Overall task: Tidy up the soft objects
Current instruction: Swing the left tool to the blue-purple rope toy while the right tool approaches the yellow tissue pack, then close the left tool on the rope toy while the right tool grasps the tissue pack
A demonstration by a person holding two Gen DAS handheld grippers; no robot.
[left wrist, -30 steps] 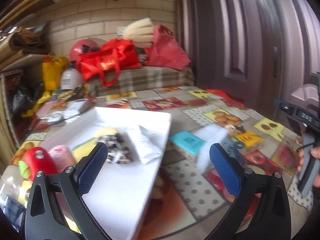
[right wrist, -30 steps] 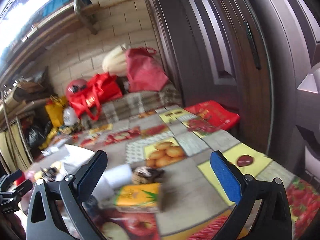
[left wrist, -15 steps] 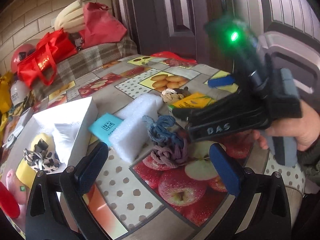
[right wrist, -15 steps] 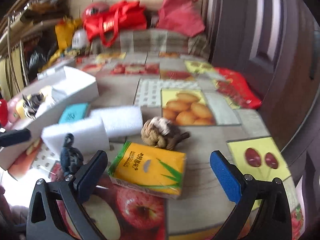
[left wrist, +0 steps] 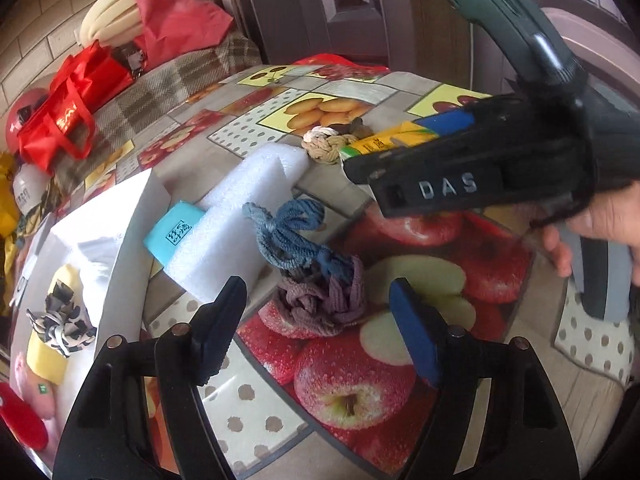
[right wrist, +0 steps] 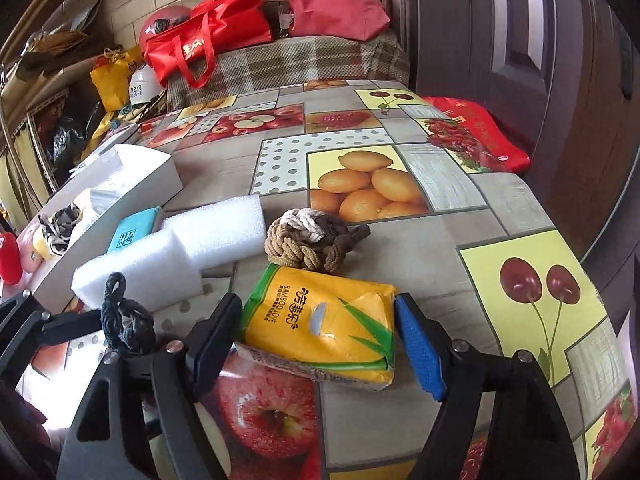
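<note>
My left gripper (left wrist: 316,320) is open, its jaws either side of a blue and purple knotted rope toy (left wrist: 316,276) on the table, not touching it. My right gripper (right wrist: 320,336) is open around a yellow tissue pack (right wrist: 320,332), jaws close to its sides; the same pack (left wrist: 384,140) shows behind the right gripper's body (left wrist: 472,172) in the left wrist view. A beige rope knot (right wrist: 308,242) lies just beyond the pack. Two white foam blocks (right wrist: 184,248) and a teal pack (right wrist: 132,232) lie left of it. The rope toy (right wrist: 124,320) also shows at lower left.
A white box (right wrist: 132,184) at the left holds a zebra-print scrunchie (left wrist: 60,324), a yellow item and a pink one. Red bags (right wrist: 212,36) sit on a plaid couch (right wrist: 312,60) behind the table. A dark door (right wrist: 520,40) stands at the right.
Both grippers have lowered and moved in. The left now brackets the rope toy; the right has closed in around the yellow tissue pack, its jaws narrower than before.
</note>
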